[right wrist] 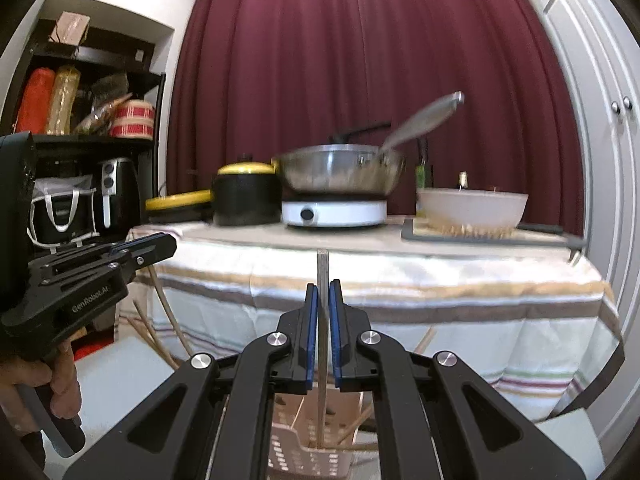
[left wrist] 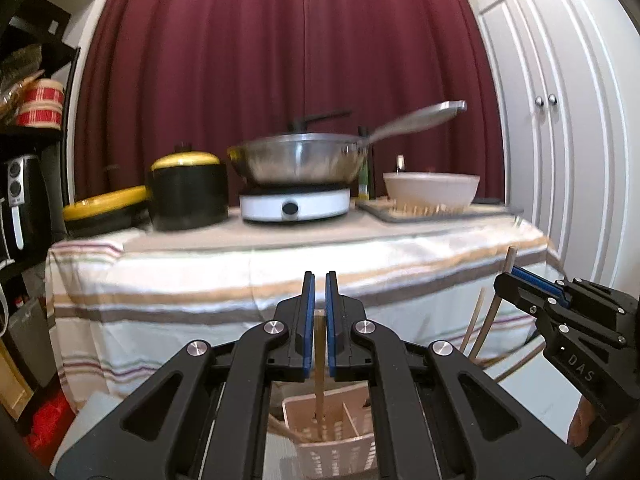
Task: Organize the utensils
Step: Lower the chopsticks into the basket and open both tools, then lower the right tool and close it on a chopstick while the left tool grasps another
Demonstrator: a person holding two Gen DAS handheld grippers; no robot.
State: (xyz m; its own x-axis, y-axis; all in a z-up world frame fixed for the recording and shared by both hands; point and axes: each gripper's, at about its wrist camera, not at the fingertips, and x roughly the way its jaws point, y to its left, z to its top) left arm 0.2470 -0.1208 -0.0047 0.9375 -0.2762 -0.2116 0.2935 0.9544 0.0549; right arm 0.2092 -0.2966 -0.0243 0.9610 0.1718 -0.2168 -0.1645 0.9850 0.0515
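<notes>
A white slotted utensil holder (left wrist: 340, 446) (right wrist: 288, 456) stands low in front of the table, with several wooden sticks in its compartments. My left gripper (left wrist: 320, 280) is shut on one thin wooden stick (left wrist: 319, 360), which runs straight down into the holder. My right gripper (right wrist: 323, 290) is shut on another wooden stick (right wrist: 322, 268); its top pokes above the fingertips and its lower end reaches into the holder. Each gripper shows in the other's view: the right gripper (left wrist: 532, 284) at the right edge, the left gripper (right wrist: 160, 242) at the left with a hand (right wrist: 60, 380) on its grip.
Loose sticks (left wrist: 476, 320) lean out of the holder. Behind stands a table with a striped cloth (left wrist: 240, 280), carrying a wok (left wrist: 300, 160) on a white cooker, a black pot with a yellow lid (left wrist: 188, 192) and a white bowl (left wrist: 432, 190). Dark shelves (right wrist: 92, 140) at left, white doors (left wrist: 560, 120) at right.
</notes>
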